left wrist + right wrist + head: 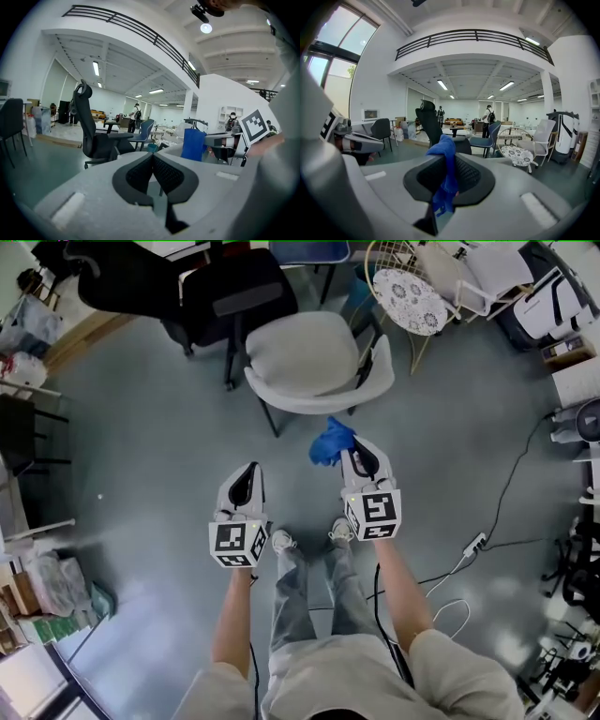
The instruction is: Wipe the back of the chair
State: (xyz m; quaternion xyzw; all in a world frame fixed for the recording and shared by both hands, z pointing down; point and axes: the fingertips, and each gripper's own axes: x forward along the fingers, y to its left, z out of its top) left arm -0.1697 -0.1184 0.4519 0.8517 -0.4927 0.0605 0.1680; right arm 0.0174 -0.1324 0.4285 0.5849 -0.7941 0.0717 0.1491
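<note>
A pale grey shell chair point(314, 357) stands on the floor ahead of me, its curved back edge point(319, 399) nearest me. My right gripper point(353, 457) is shut on a blue cloth point(332, 441), which hangs just short of that back edge. In the right gripper view the blue cloth point(445, 173) is pinched between the dark pads and droops down. My left gripper point(249, 479) is lower left of the chair; its jaws meet with nothing between them point(153, 161). The blue cloth point(193, 144) also shows at the right of the left gripper view.
A black office chair point(202, 292) stands behind the grey one. A round patterned wire chair point(411, 294) is at the back right. White cable and a power strip point(473, 545) lie on the floor at the right. Boxes and shelving point(37, 596) crowd the left edge. My feet point(309, 538) are below the grippers.
</note>
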